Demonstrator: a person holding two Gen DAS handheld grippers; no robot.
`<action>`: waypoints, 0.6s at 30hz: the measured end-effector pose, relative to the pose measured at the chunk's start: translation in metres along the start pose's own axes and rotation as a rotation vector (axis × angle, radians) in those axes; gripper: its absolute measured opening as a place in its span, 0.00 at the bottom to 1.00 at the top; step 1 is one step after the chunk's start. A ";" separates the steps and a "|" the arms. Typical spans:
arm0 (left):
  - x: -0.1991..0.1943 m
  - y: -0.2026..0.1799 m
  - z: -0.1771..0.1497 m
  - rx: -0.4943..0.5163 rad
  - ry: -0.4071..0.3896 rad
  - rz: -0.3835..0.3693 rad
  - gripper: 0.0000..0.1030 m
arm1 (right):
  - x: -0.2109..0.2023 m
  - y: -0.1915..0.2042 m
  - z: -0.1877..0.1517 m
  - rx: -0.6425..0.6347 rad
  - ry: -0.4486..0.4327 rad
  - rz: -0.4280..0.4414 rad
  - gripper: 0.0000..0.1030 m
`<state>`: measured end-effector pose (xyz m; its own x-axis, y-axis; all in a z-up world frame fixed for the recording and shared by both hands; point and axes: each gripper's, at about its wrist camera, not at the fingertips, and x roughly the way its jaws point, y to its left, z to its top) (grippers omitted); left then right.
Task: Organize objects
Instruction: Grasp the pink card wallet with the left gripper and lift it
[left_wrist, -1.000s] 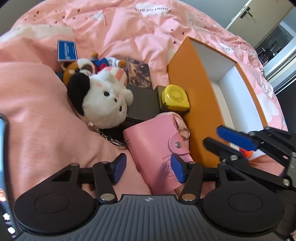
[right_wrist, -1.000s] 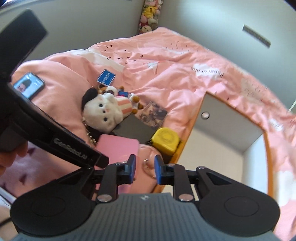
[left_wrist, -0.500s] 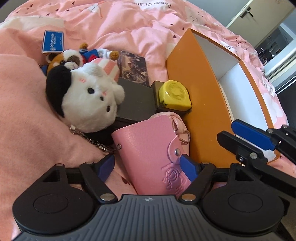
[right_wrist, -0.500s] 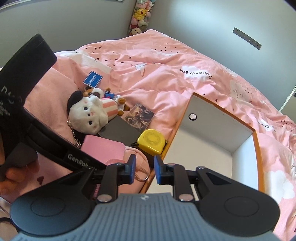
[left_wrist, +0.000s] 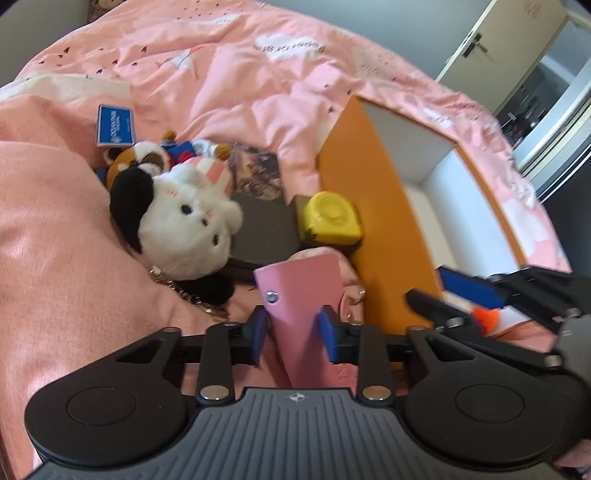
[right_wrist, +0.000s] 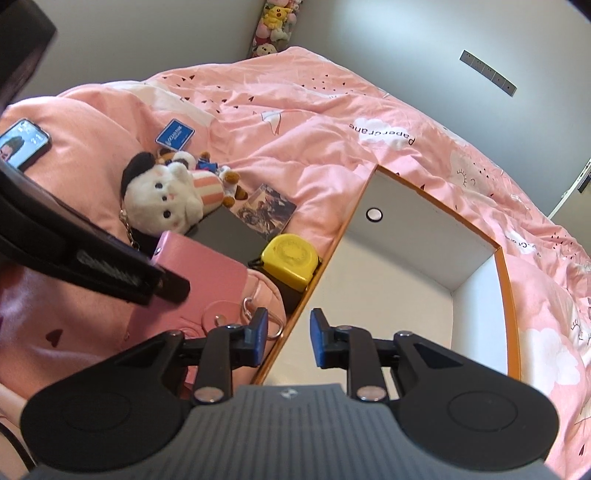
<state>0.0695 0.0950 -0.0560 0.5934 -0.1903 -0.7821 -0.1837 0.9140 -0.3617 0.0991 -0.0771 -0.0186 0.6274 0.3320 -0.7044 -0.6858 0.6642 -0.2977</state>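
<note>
My left gripper is shut on a pink card wallet and holds it tilted up off the pink bedcover; the wallet also shows in the right wrist view. An orange box with a white inside lies open to the right, also seen in the right wrist view. My right gripper is empty, its jaws a little apart, and hangs over the box's near left wall. A yellow tape measure lies against the box. A white plush cat lies to the left.
A dark flat case, a picture card, a blue card and a small plush doll lie on the bed. A phone rests on the pillow. An orange item sits in the box.
My left gripper has closed on the pink wallet and lifted its end off the bed. My right gripper has opened slightly and shifted over the box wall.
</note>
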 end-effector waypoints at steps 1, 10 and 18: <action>-0.002 -0.001 0.000 -0.001 -0.003 -0.012 0.28 | 0.001 0.001 0.000 -0.001 0.003 0.001 0.32; 0.005 -0.005 -0.003 -0.017 0.039 -0.101 0.24 | 0.006 0.002 -0.007 -0.006 0.042 0.008 0.45; 0.021 0.003 -0.006 -0.101 0.084 -0.148 0.27 | 0.005 -0.001 -0.011 0.006 0.061 0.002 0.47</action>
<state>0.0765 0.0913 -0.0764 0.5531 -0.3531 -0.7546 -0.1796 0.8339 -0.5219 0.0989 -0.0831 -0.0289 0.6020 0.2922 -0.7431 -0.6848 0.6676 -0.2922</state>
